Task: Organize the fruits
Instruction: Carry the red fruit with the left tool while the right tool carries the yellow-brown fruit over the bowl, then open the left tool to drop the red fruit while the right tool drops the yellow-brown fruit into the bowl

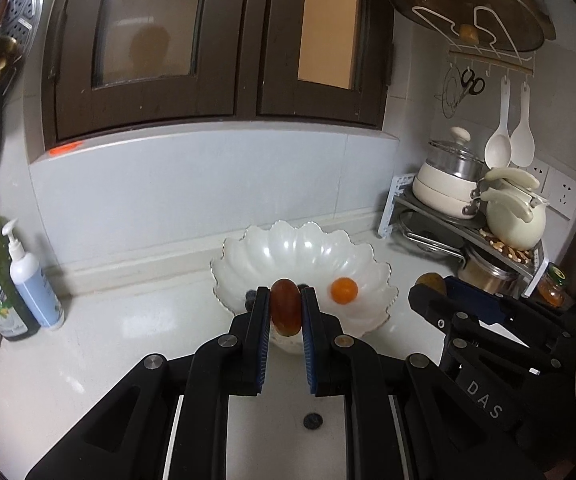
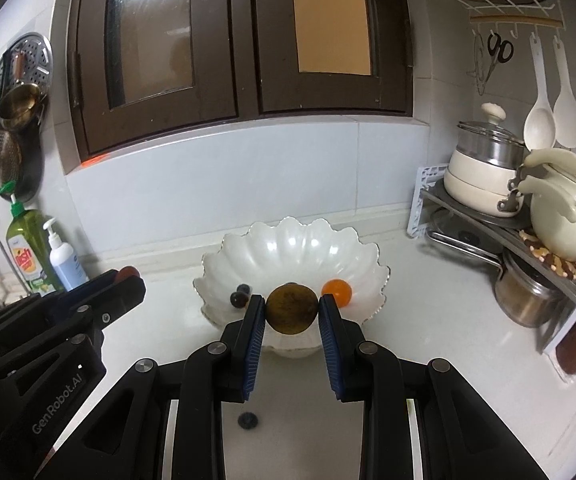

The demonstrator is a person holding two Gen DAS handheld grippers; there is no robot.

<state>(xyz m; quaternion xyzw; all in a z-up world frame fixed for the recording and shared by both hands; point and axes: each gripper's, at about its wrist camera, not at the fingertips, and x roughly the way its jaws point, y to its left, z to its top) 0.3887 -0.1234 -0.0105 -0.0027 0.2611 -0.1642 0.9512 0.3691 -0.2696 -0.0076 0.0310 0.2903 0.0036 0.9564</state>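
Red fruit (image 1: 285,307) between left jaws

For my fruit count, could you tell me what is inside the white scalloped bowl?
Inside the white scalloped bowl lie an orange fruit and two small dark berries. The brown round fruit held by the right gripper hides part of the bowl's floor.

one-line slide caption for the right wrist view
Right gripper holds a brown round fruit before the scalloped white bowl, which holds an orange fruit.
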